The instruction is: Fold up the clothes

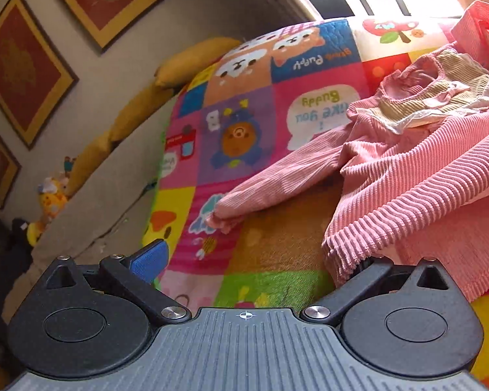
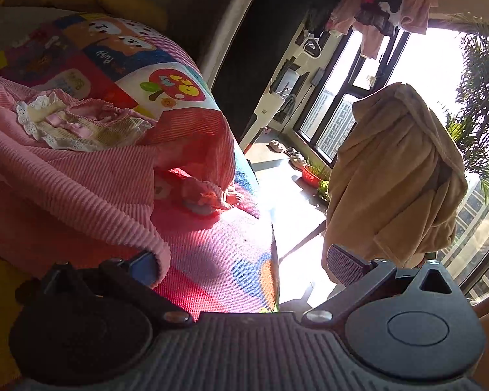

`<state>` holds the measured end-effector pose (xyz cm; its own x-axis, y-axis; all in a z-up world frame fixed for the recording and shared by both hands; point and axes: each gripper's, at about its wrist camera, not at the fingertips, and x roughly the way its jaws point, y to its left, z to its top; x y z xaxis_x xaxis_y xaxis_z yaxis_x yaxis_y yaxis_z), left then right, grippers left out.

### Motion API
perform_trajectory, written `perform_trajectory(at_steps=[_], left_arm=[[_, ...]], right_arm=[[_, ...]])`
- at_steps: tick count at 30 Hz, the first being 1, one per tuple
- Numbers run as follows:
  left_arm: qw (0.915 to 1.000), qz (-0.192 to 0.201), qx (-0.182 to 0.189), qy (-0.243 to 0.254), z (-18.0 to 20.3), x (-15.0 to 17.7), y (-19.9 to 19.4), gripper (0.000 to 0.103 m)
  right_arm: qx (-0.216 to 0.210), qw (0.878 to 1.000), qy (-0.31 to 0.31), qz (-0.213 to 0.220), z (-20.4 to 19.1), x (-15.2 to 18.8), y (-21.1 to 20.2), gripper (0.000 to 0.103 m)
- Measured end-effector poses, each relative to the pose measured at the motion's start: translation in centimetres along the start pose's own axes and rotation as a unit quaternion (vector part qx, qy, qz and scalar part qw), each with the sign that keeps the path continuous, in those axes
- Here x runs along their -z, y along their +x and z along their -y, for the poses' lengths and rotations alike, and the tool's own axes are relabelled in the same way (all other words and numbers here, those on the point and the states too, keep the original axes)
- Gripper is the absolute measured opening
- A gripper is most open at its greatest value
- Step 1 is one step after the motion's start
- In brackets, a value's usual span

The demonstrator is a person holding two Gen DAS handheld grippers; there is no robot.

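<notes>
**Two claws at a pink top on a quilt**

1. Quilt (image 1: 244, 123) — patchwork of cartoon animals, fruit and speech bubbles in pink, purple, blue, orange, green and yellow. Carries the clothes. Same quilt in the right view (image 2: 218, 254), its edge dropping toward a sunlit floor.

2. Top (image 1: 417, 176) — pink ribbed knit, lying rumpled on the right part of the quilt. One sleeve (image 1: 277, 185) stretches left across the quilt, cuff bunched at its end. Beige panel with white lace trim and a small pink bow at the neck. In the right view the top (image 2: 65, 179) fills the left side; its other sleeve (image 2: 208, 150) arches up and drops to a cuff resting on the quilt.

3. Towel (image 2: 394, 176) — tan, draped over something hidden beneath it, beside the window, well apart from the quilt.

4. Pictures (image 1: 22, 65) — red with gold frames, on the wall at left.

5. Cushions (image 1: 137, 110) — yellow, along the wall behind the quilt.

6. Left claw (image 1: 254, 257) — jaws spread wide, released. Blue left pad is bare; the right finger is covered by the top's hem.

7. Right claw (image 2: 241, 264) — jaws spread wide, released. The hem drapes over the left pad; the right pad is bare, off the quilt's edge.

8. Soft toys (image 1: 50, 195) — small, yellow, low at left.
</notes>
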<state>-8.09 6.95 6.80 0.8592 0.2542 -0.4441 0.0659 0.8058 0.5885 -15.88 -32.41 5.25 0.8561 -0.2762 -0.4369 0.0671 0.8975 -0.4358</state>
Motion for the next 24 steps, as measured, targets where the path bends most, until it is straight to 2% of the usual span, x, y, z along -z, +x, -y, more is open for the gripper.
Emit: perform_trajectory(at_steps=[4, 8, 13, 20, 24], left_arm=[[0.9998, -0.006, 0.018, -0.007, -1.9, 3.0, -5.1, 0.103], [0.9984, -0.021, 0.053, 0.000, -1.1, 5.6, -8.6, 0.103], [0.9969, -0.036, 0.063, 0.031, 1.3, 7.4, -9.8, 0.103], [0.9963, -0.039, 0.067, 0.037, 1.5, 8.0, -10.5, 0.103], [0.9958, -0.037, 0.079, 0.026, 1.3, 8.1, -10.6, 0.103]], right_arm=[[-0.029, 0.999, -0.034, -0.002, -0.8, 0.1, -1.5, 0.103], [-0.036, 0.998, -0.054, -0.025, -0.5, 1.0, -3.1, 0.103], [-0.036, 0.997, -0.046, -0.041, 0.4, 2.8, -4.7, 0.103], [-0.037, 0.998, -0.031, -0.045, 0.8, 4.1, -5.5, 0.103], [-0.065, 0.997, -0.017, -0.047, 0.8, 4.8, -5.9, 0.103]])
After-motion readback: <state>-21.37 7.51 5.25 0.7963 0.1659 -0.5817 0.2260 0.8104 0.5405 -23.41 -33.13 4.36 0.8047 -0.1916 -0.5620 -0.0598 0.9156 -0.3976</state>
